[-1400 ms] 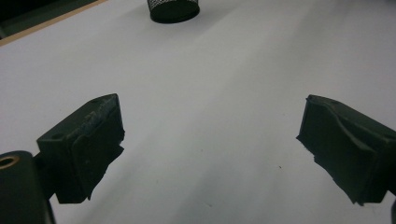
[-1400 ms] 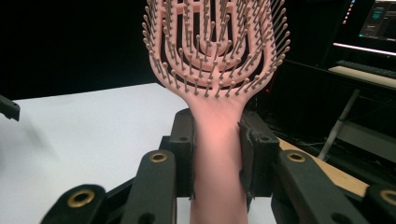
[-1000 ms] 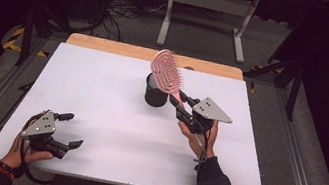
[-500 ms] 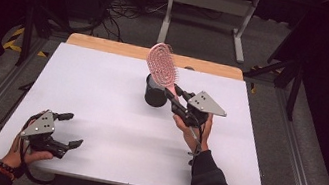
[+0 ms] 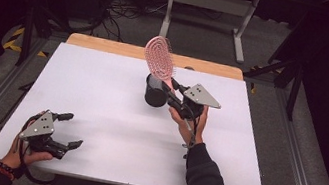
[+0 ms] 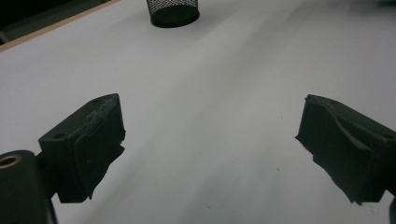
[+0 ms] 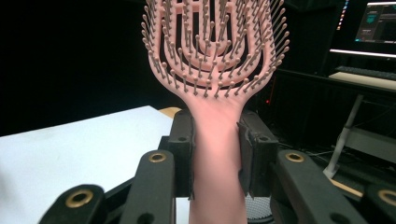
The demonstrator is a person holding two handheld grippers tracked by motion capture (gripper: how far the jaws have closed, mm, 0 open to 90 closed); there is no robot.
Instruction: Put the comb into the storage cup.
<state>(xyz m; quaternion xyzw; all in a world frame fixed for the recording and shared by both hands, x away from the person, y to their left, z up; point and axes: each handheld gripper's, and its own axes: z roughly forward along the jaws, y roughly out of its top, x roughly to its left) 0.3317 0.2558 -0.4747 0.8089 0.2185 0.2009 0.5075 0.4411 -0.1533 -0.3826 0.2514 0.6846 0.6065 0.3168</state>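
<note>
My right gripper (image 5: pixel 172 95) is clamped on the brush (image 5: pixel 159 57) handle, head tilted up over the cup (image 5: pixel 155 91), mid-table near the far edge. My left gripper (image 5: pixel 67 129) rests wide open at the near left edge, with bare table (image 5: pixel 101 92) between them.

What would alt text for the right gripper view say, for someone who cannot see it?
A pink hairbrush stands upright, its handle clamped between the two black jaws of the right tool, bristles facing the camera. Behind it lie a white table on the left and a dark room.
</note>
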